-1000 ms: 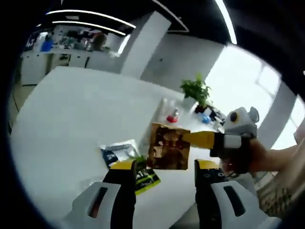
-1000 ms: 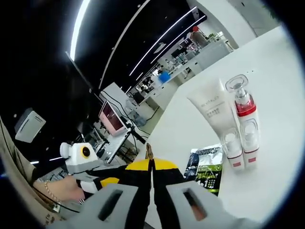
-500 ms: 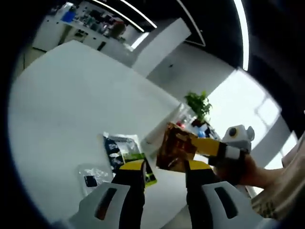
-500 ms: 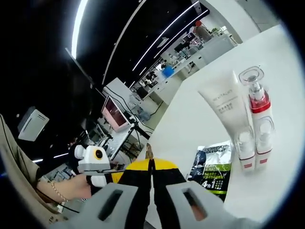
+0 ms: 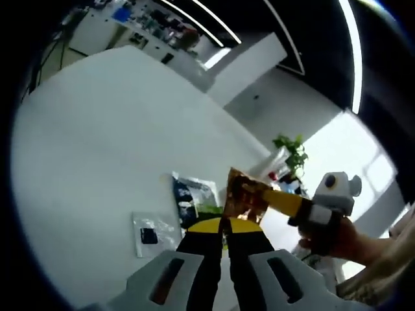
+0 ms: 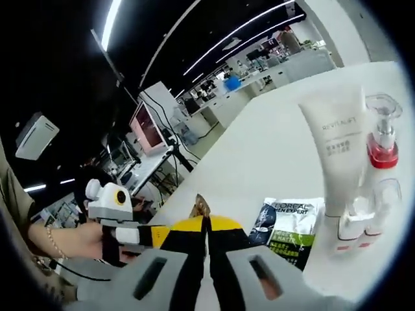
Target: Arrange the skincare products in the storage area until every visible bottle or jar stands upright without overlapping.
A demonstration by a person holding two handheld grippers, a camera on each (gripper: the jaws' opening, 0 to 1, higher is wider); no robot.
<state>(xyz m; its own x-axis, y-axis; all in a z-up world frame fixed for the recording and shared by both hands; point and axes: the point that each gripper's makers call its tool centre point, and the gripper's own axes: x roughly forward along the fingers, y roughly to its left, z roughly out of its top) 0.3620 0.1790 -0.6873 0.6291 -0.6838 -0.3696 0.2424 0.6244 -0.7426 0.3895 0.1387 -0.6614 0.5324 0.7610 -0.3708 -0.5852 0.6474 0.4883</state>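
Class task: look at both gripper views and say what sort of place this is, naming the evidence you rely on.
Probably an open-plan lab or workshop-style office. A large white table holds skincare items, a monitor stands on a stand beside it, and cluttered workbenches run under long ceiling strip lights.

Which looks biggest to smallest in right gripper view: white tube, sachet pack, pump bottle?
1. white tube
2. sachet pack
3. pump bottle, though the rim cuts it off, and the pack lies nearer the camera, so 2 and 3 are unsure.

The left gripper [image 5: 224,228], jaws closed, pinches a glossy brown-gold foil sachet [image 5: 245,198] (right gripper [image 5: 285,202] holds it from three o'clock); dark green-black packet [image 5: 194,197] lies on the white table [image 5: 97,162].
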